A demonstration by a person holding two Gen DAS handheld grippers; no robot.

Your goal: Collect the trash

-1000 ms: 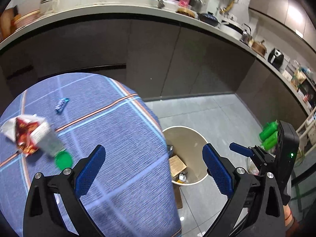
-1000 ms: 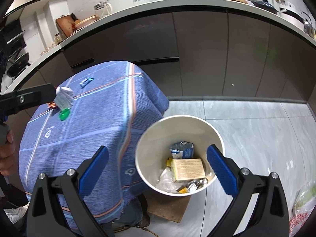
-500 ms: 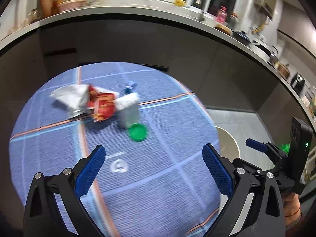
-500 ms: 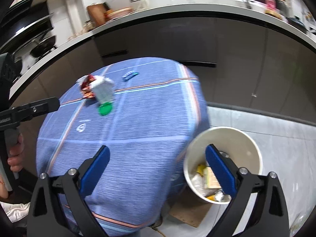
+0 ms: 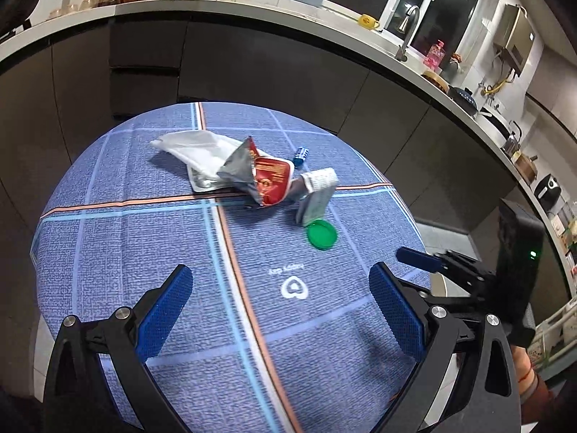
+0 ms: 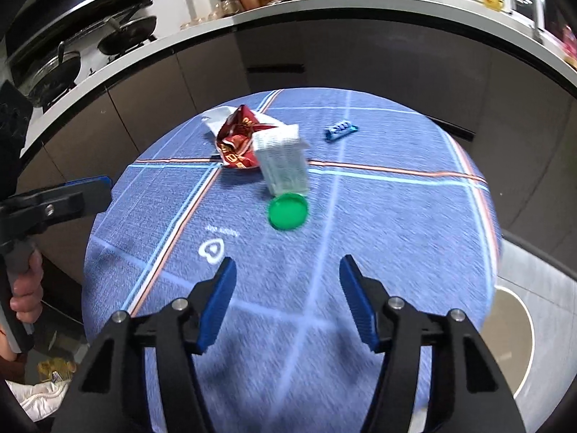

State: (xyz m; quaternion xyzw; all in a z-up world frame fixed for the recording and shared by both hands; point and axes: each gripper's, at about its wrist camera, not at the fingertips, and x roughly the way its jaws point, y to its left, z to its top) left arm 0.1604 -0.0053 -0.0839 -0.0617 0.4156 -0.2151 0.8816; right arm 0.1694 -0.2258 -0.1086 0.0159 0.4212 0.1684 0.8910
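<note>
Both grippers have swung from the bin to over the table, and the right gripper [image 6: 286, 281] jaws have been closing, empty.

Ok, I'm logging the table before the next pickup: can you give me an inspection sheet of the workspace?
Surface: round table under a blue checked tablecloth.
Job's things: red snack wrapper, white crumpled bag behind it, white carton with green lid at its front, small blue wrapper apart from the pile.
Clutter: nothing seen besides the trash.
Grippers: left gripper open and empty; right gripper has just been closing, nothing between its fingers.
Cables: nothing seen.
Surroundings: white bin on the floor beside the table; dark cabinets under a crowded kitchen counter.
</note>
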